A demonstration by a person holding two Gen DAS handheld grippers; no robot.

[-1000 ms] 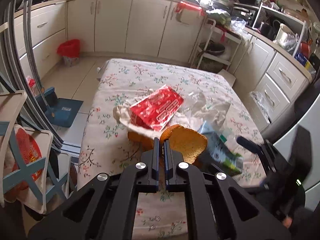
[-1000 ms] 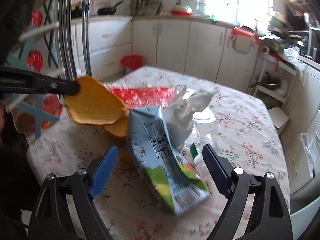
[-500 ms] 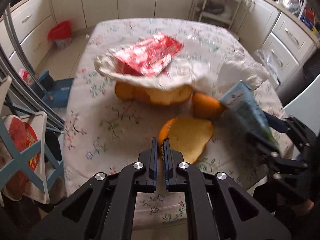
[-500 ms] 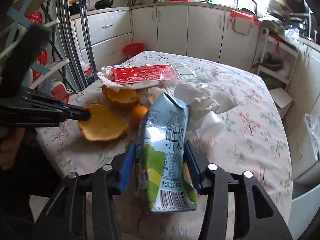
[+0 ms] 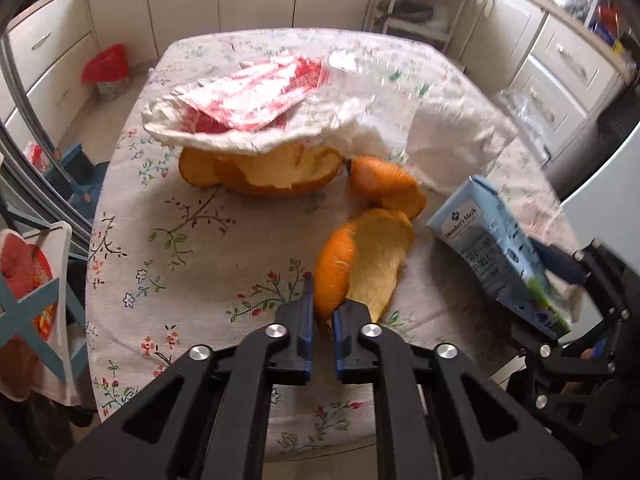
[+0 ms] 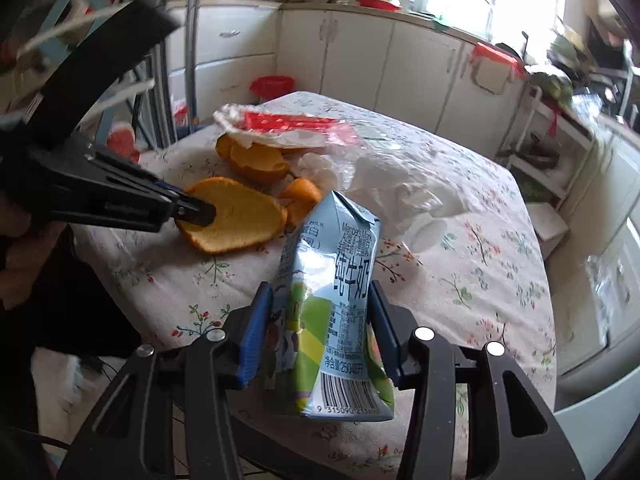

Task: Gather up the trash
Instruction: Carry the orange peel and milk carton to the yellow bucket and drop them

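Note:
My left gripper (image 5: pixel 322 312) is shut on the edge of a large orange peel (image 5: pixel 366 258), held low over the flowered table (image 5: pixel 180 264); the same peel (image 6: pixel 236 216) shows in the right wrist view, pinched by the left gripper (image 6: pixel 196 212). My right gripper (image 6: pixel 316 320) is shut on a crushed blue-and-green milk carton (image 6: pixel 336 304), lifted off the table near its right front edge; the carton (image 5: pixel 504 256) also appears at the right of the left wrist view. More orange peels (image 5: pixel 272 168) lie under a white tissue with a red wrapper (image 5: pixel 260 92).
Crumpled clear and white plastic (image 6: pixel 404 188) lies mid-table. A small peel piece (image 5: pixel 384 180) sits by the pile. A red-lined bin (image 5: pixel 106 70) stands on the floor beyond the table's far left. Cabinets (image 6: pixel 360 56) ring the room; a folded chair (image 5: pixel 28 280) stands left.
The right gripper closed on the milk carton and lifted it up. The left gripper sank with the orange peel toward the table's near edge and tilted further down.

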